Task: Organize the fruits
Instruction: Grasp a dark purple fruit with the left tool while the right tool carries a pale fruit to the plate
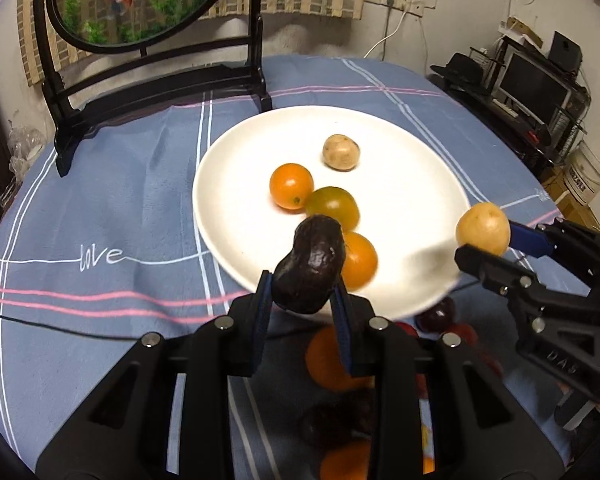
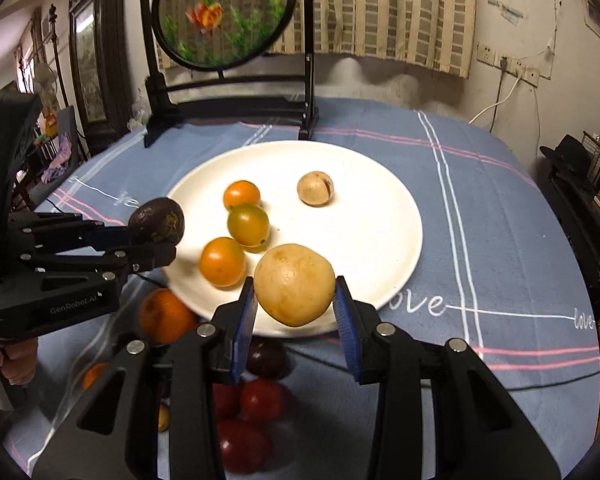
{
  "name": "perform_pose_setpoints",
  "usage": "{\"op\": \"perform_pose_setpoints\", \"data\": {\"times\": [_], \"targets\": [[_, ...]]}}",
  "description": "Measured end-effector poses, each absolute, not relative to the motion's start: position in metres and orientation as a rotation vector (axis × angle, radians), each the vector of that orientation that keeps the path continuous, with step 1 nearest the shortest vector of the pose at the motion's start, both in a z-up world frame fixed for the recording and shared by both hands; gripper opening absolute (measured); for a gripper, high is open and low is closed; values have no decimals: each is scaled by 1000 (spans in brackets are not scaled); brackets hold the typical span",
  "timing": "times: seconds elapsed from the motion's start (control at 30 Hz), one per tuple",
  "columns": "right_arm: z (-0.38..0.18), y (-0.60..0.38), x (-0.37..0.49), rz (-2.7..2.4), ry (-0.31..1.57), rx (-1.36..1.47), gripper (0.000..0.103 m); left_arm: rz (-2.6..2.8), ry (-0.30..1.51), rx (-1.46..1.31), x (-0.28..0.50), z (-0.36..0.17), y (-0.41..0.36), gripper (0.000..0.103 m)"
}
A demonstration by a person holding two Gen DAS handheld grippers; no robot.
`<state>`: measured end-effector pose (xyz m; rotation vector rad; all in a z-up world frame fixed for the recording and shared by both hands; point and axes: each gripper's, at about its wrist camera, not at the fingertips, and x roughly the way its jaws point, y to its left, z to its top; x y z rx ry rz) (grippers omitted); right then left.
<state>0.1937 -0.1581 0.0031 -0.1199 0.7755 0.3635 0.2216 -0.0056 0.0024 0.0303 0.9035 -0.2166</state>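
Above the near rim of the white plate (image 1: 236,152), the left gripper (image 1: 302,292) is clamped on a dark wrinkled fruit (image 1: 310,266). The right gripper (image 2: 296,304) grips a tan round fruit (image 2: 294,284). Four small fruits lie on the plate; more sit on the blue tablecloth (image 2: 500,240) near its front edge.

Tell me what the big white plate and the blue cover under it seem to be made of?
White plate: probably glazed ceramic or porcelain, though melamine is possible. It is smooth and evenly white with a soft sheen and a thick rounded rim.
Blue cover: woven fabric with a matte finish. It shows wrinkles, pink and white woven stripes and stitched-looking "love" lettering.
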Motion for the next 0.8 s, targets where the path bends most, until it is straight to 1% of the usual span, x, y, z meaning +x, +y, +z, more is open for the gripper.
{"op": "perform_pose_setpoints", "data": {"times": [0.17,0.2,0.23,0.27,0.3,0.57,0.8], "targets": [[-11,-159,216,328,835,-91,39,-200,930,12,240,-6,-4,31],[-14,-160,219,324,849,-80,39,-194,922,2,241,-6,-4,39],[-15,-162,220,319,855,-72,42,-188,915,0,241,-5,-3,48],[-16,-163,220,313,856,-71,42,-178,897,2,240,-2,-3,58],[-15,-164,218,314,855,-72,42,-171,876,6,236,1,-3,65],[-3,-181,184,325,830,-34,42,-193,859,6,205,12,1,66],[-3,-191,138,326,824,-26,43,-209,851,17,157,13,-1,69]]}}
